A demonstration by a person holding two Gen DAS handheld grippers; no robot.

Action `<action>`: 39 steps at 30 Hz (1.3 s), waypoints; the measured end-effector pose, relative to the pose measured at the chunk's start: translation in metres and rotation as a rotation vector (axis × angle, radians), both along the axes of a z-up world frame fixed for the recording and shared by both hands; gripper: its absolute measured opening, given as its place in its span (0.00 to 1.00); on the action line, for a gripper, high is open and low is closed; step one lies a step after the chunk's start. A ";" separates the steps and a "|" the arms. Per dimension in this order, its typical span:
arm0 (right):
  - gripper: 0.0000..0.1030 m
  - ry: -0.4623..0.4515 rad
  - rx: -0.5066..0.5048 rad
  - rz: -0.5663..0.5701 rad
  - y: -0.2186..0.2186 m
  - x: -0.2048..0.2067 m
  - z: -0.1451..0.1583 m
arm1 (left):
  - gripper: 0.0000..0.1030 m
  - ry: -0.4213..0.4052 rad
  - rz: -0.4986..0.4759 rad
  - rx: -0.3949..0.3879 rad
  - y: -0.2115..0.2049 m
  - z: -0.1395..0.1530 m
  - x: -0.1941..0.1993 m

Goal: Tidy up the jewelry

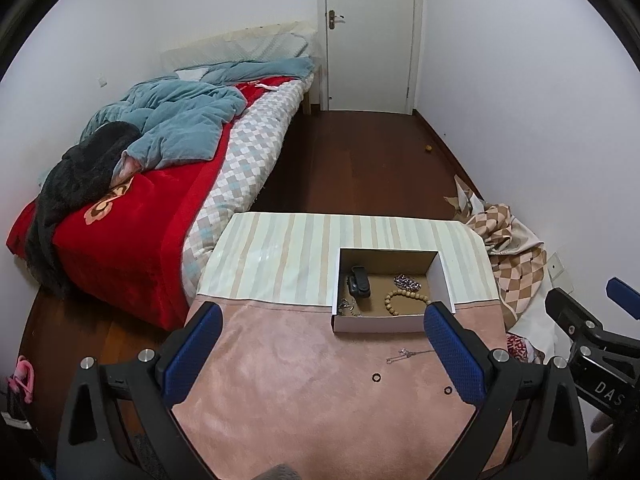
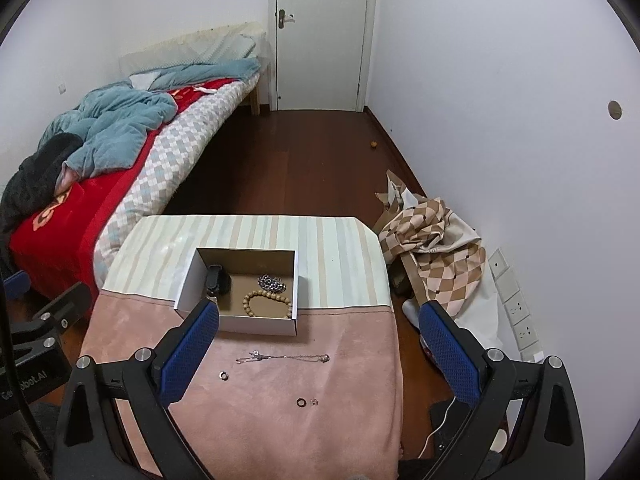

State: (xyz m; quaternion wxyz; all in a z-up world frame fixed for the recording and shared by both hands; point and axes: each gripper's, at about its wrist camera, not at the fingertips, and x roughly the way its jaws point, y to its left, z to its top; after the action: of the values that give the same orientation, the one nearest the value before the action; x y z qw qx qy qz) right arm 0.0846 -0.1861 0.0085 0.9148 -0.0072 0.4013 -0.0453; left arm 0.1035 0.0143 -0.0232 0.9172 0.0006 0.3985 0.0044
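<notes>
A white cardboard box stands on the table where the pink cloth meets the striped cloth. In it lie a wooden bead bracelet, a silver chain bracelet and a black watch. On the pink cloth in front of the box lie a thin silver necklace, a silver ring, a dark ring and a small earring. My left gripper and right gripper are both open and empty above the cloth.
A bed with red and blue bedding stands to the left. A checkered cloth heap lies on the floor to the right by the wall sockets. A closed white door is at the back.
</notes>
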 end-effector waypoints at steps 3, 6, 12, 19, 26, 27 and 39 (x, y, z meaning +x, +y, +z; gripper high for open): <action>0.99 0.009 0.017 0.001 -0.004 -0.004 -0.005 | 1.00 0.005 0.014 -0.003 -0.001 -0.007 -0.001; 0.99 0.047 0.053 -0.003 -0.012 -0.004 -0.022 | 1.00 0.030 0.029 0.009 -0.001 -0.025 -0.001; 0.96 0.200 0.107 -0.035 -0.033 -0.006 -0.104 | 1.00 0.163 0.059 0.060 -0.003 -0.094 0.001; 0.50 0.345 0.260 -0.076 -0.057 -0.005 -0.201 | 1.00 0.304 0.087 0.101 0.000 -0.160 0.002; 0.34 0.341 0.286 -0.072 -0.064 -0.004 -0.241 | 1.00 0.347 0.090 0.120 -0.004 -0.182 0.007; 0.34 0.345 0.279 -0.064 -0.062 -0.003 -0.244 | 1.00 0.349 0.089 0.122 -0.005 -0.183 0.008; 0.08 0.357 0.221 0.006 -0.043 0.011 -0.257 | 1.00 0.368 0.069 0.129 -0.016 -0.193 0.019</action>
State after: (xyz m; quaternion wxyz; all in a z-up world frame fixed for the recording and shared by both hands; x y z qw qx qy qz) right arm 0.0953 -0.2288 -0.2485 0.8246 0.0840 0.5595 0.0034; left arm 0.1228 -0.0013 -0.2163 0.8262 0.0465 0.5580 0.0613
